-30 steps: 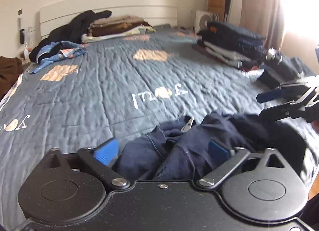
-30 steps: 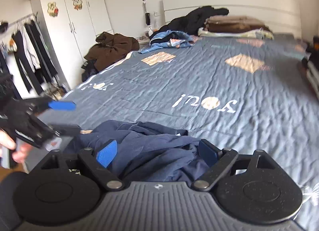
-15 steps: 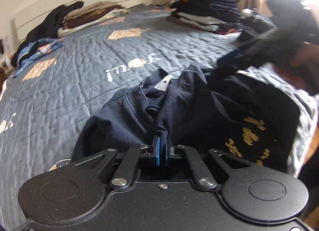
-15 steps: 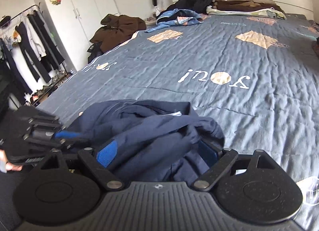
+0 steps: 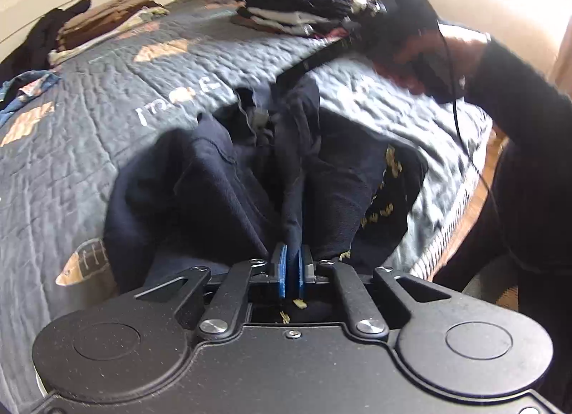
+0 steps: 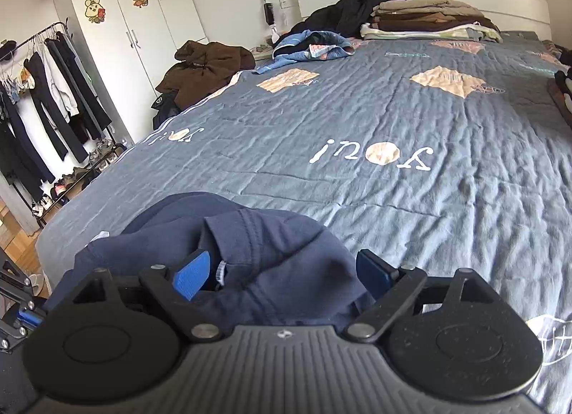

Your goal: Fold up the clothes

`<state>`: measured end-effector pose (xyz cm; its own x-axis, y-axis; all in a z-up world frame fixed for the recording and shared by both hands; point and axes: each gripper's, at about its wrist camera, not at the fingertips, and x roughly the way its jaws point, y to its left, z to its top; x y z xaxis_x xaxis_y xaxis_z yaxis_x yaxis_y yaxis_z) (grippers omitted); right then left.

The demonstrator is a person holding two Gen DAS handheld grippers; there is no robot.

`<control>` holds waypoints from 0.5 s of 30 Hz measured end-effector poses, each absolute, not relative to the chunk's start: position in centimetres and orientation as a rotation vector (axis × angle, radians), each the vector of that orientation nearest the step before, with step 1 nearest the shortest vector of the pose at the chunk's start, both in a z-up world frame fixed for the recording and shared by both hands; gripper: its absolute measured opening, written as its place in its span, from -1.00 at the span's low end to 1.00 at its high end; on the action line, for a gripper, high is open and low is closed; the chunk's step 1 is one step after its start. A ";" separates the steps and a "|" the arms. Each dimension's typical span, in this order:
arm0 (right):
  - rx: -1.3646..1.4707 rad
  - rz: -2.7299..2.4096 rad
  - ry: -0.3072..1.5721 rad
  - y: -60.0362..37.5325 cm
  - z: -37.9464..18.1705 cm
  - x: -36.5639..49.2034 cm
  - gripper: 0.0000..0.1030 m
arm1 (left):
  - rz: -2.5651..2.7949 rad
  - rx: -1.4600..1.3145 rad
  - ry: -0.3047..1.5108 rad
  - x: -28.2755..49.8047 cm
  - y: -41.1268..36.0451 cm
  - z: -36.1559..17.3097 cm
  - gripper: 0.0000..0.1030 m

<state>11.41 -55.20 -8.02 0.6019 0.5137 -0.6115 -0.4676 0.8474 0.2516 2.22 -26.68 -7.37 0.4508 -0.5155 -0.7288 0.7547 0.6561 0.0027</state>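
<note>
Left gripper [image 5: 292, 267] newly clamped on garment [image 5: 221, 178]

Bed [image 6: 357, 121], blue quilt: navy garment [image 6: 250, 253] near edge; folded stacks [image 6: 429, 20] by headboard.

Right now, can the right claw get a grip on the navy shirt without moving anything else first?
Probably yes. The right claw stands open with the navy shirt bunched between its pads, nothing in the way. The left claw is already shut on another fold.

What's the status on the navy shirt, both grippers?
Left gripper shut on navy shirt fold. Right gripper open, shirt bunched between pads, unpinched. Quilt ahead unobstructed.
</note>
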 end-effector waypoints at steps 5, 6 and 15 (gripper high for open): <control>-0.027 0.528 0.687 -54.2 -8.1 11.6 0.72 | -0.723 0.312 0.581 4.7 -27.5 -3.1 0.13; -0.046 0.516 0.682 -54.1 -8.3 11.6 0.72 | -0.705 0.312 0.531 5.3 -27.9 -2.2 0.20; -0.075 0.504 0.729 -53.8 -10.1 12.8 0.72 | -0.670 0.475 0.675 11.3 -35.1 -7.7 -0.43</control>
<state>12.82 -53.80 -10.15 0.6328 0.4141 -0.6543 -0.4655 0.8787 0.1058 11.32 -35.12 -7.71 0.5888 -0.4053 -0.6993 0.6968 0.6930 0.1850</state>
